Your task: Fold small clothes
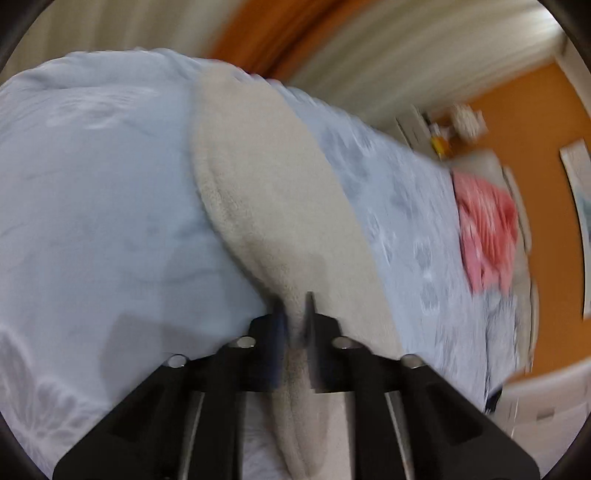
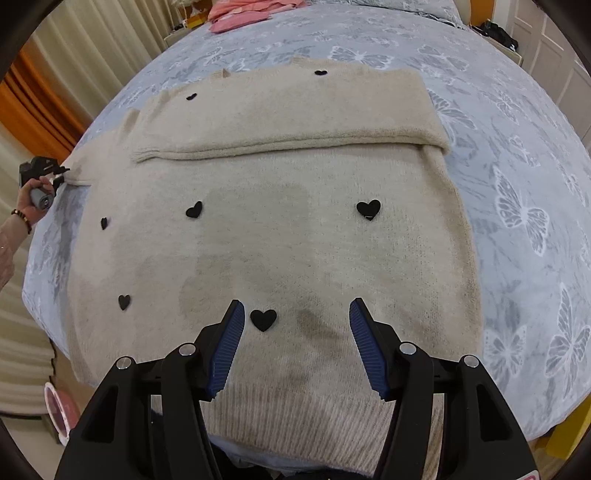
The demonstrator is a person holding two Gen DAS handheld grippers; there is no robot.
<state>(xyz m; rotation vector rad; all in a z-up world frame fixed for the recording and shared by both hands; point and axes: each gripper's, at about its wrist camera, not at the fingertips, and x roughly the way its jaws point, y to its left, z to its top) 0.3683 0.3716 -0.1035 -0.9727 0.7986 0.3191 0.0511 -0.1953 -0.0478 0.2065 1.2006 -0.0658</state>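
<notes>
A beige sweater (image 2: 280,229) with black heart patches is lying flat on the bed (image 2: 517,192), which is covered by a pale blue butterfly-print sheet. One sleeve (image 2: 295,122) is lying folded across the upper body of the garment.

The right tool (image 2: 297,325) is hovering over the hem end of the sweater with its jaws spread apart; the blue ribbed pads (image 2: 231,343) are touching nothing, and one heart patch (image 2: 263,319) is showing between them.

The left tool (image 1: 295,317) is pinching the other sleeve (image 1: 273,192), with its jaws pressed close on the fabric. In the right wrist view, this tool (image 2: 55,173) is sitting at the far left edge of the garment, at the sleeve cuff.

Pink clothes (image 2: 251,11) are lying at the far end of the bed, well apart from the sweater.
</notes>
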